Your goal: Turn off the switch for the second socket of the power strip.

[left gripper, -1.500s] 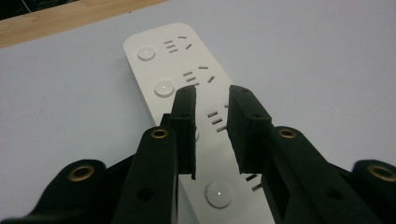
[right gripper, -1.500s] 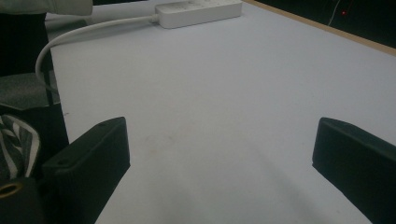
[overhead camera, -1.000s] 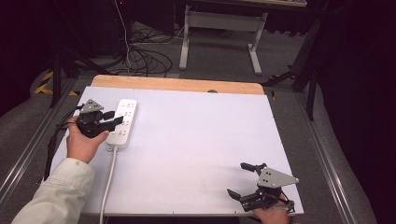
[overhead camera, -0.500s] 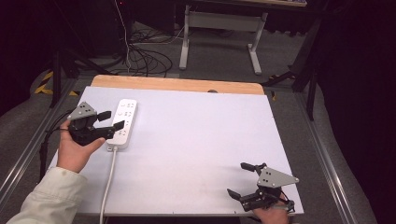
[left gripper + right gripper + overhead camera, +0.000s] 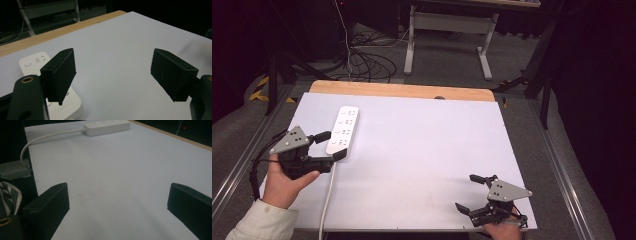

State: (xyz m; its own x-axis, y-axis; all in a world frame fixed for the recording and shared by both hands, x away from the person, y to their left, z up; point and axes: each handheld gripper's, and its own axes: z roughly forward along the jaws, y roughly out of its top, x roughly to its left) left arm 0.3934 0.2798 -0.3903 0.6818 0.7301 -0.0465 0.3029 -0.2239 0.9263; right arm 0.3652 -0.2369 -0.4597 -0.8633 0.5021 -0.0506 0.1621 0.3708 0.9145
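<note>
Jaws wide on both; left gripper has drawn back, seemingly off power strip.

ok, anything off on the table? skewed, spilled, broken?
Nothing stands out. The white power strip lies flat near the table's left edge, its cord trailing off the near edge. No spill or damage visible. The left gripper is open at the strip's near end; the right gripper is open at the near right corner.
</note>
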